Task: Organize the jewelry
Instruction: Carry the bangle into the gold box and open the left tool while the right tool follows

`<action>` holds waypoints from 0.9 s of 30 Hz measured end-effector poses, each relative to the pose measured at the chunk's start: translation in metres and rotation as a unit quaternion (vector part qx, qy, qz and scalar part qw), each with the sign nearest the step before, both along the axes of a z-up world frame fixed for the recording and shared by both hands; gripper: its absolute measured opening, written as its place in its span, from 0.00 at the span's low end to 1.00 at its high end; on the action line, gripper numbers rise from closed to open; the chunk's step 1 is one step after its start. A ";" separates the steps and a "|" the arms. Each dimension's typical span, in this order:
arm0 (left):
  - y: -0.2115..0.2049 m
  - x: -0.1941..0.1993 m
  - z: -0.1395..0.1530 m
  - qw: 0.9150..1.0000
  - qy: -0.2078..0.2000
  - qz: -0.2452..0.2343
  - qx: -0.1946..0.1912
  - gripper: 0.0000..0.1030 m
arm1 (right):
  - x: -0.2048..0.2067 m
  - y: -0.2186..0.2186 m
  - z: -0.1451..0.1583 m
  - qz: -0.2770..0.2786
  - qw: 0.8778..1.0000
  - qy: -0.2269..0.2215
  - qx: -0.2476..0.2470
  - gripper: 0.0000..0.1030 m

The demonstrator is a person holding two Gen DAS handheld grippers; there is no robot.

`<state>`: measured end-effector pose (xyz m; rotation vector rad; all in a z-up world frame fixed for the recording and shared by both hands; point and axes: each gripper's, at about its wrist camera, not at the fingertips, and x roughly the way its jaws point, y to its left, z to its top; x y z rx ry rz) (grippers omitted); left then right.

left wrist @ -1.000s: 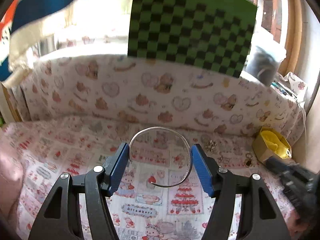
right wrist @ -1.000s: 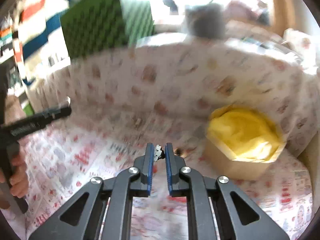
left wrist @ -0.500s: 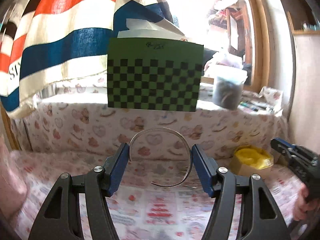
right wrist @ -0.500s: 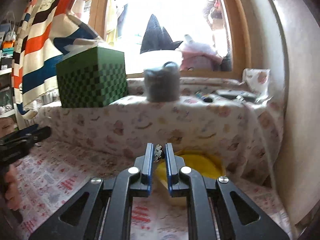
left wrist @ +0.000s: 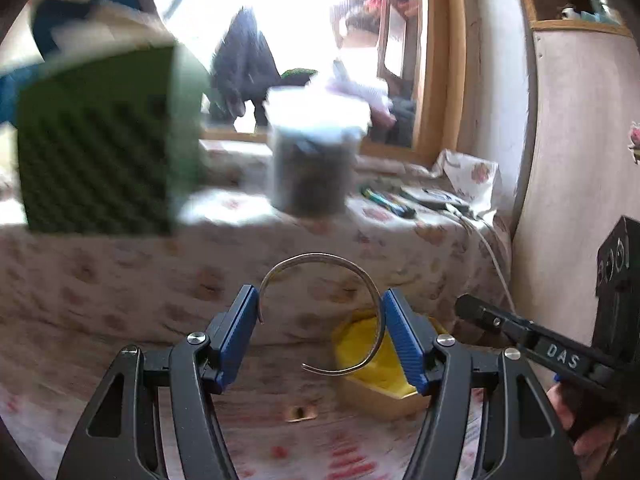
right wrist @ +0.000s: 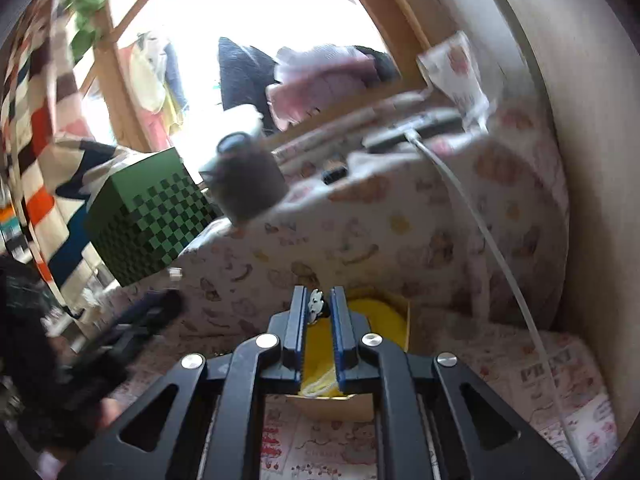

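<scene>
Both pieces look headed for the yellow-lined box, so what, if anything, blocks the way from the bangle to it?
Nothing visible does. The silver bangle is clamped in the left hand-held gripper, and the yellow-lined box sits open just beyond it. The right hand-held gripper approaches from the side, not between them.

White letters "DAS" on the black arm of the right gripper point(left wrist: 472, 314), at the lower right of the left wrist view. Large pale-red letters, seemingly "PRINT" though blurred, on the patterned cloth point(right wrist: 552, 364), at the lower right of the right wrist view. Smaller print lower down on that cloth, too blurred to read. Nothing else legible.
</scene>
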<state>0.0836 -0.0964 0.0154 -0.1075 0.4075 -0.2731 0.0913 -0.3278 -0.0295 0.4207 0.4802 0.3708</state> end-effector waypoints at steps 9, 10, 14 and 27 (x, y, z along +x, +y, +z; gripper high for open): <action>-0.020 0.039 -0.028 0.995 0.062 -0.071 -0.038 0.61 | 0.026 -0.020 -0.027 0.002 0.996 0.065 0.060 0.10; -0.022 0.040 -0.032 0.994 0.066 -0.077 -0.038 0.61 | 0.028 -0.020 -0.029 0.004 0.996 0.071 0.061 0.10; -0.026 0.041 -0.037 0.992 0.072 -0.094 -0.037 0.61 | 0.033 -0.017 -0.032 0.009 0.995 0.083 0.059 0.10; -0.026 0.049 -0.038 0.992 0.091 -0.081 -0.032 0.61 | 0.036 -0.027 -0.037 0.001 0.990 0.102 0.094 0.13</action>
